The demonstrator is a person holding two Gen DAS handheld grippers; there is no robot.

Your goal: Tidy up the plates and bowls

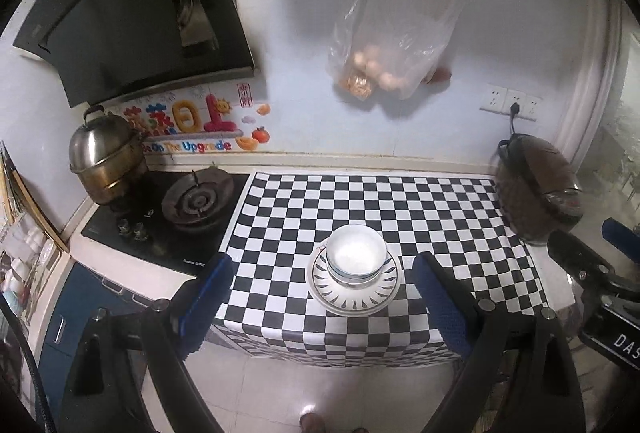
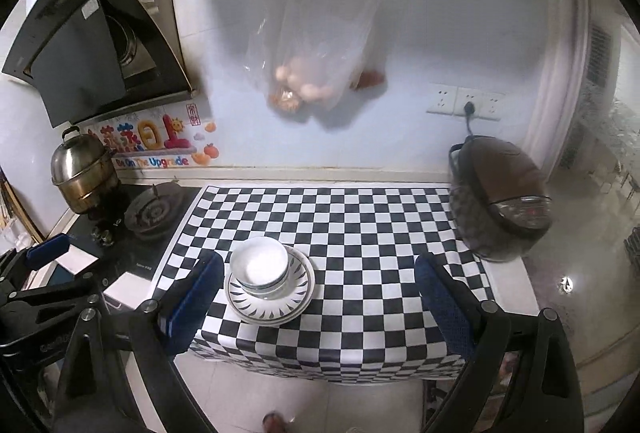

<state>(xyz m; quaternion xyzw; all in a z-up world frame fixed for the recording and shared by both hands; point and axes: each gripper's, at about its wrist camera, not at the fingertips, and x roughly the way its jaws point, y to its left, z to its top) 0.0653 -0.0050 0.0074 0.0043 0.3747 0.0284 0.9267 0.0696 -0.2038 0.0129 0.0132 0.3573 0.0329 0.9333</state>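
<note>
At far left a steel steamer pot [image 1: 105, 157] sits on the gas stove [image 1: 196, 203], well apart from our work. Our left gripper [image 1: 322, 303] hangs off the near edge of the checkered counter [image 1: 400, 209], jaws spread wide and holding nothing. Between its fingers in view, near that edge, stands the task's stack: white bowls [image 1: 356, 257] nested mouth-up on patterned plates [image 1: 354, 291]. Being round, the stack has no long axis across the counter; its only axis runs straight up, and it looks upright. Our right gripper [image 2: 320, 307] is likewise wide open and empty, right of the stack. At far right sits a brown rice cooker [image 2: 502, 197].

We judge the stacking largely done. The risk is the stack's place close to the near edge: a stray finger brushing the plate rim could push it off, or a one-sided nudge on the bowls could tip them.
</note>
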